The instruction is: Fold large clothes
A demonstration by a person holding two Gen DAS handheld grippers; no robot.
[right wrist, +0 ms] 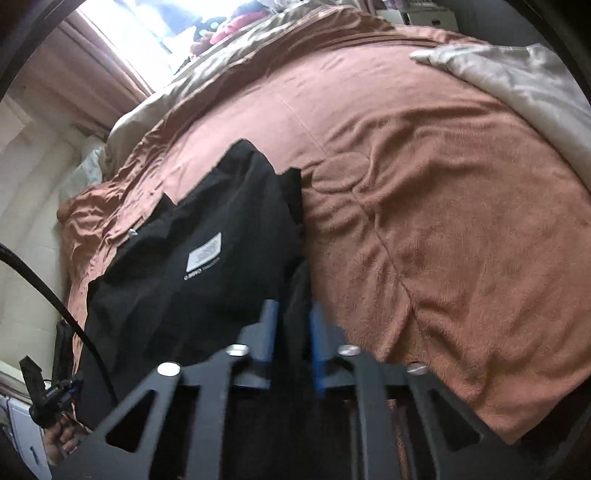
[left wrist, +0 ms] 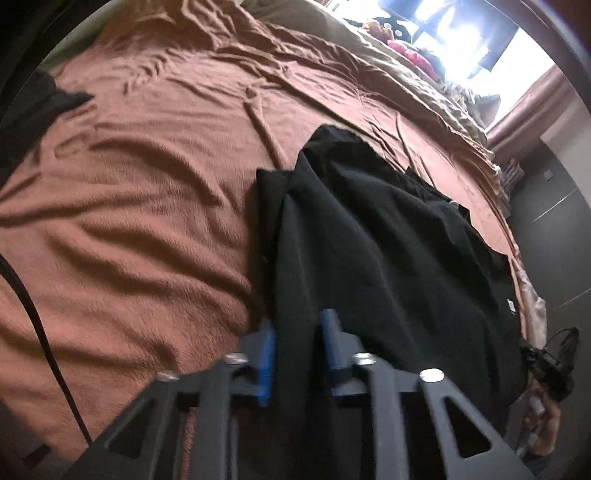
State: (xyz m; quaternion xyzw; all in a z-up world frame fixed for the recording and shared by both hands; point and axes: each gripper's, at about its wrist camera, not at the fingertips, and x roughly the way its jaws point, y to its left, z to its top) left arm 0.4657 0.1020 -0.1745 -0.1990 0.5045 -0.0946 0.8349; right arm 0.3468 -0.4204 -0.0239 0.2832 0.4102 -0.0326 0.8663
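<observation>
A large black garment [left wrist: 388, 236] lies partly folded on a brown blanket [left wrist: 147, 206] on a bed, its near edge lifted. My left gripper [left wrist: 297, 332] is shut on the near left edge of the garment, cloth pinched between its blue fingers [left wrist: 267, 354]. In the right wrist view the same garment [right wrist: 207, 258] shows a white label [right wrist: 205, 252]. My right gripper [right wrist: 293, 325] is shut on the garment's near right edge. The other hand and its gripper [left wrist: 554, 365] show at the right edge of the left wrist view.
The brown blanket [right wrist: 443, 221] covers most of the bed. A beige duvet [right wrist: 524, 81] lies at the far right. Pink items [left wrist: 413, 55] sit by a bright window [left wrist: 461, 33]. Another dark cloth [left wrist: 33, 110] lies at the far left. A black cable [right wrist: 55, 299] hangs nearby.
</observation>
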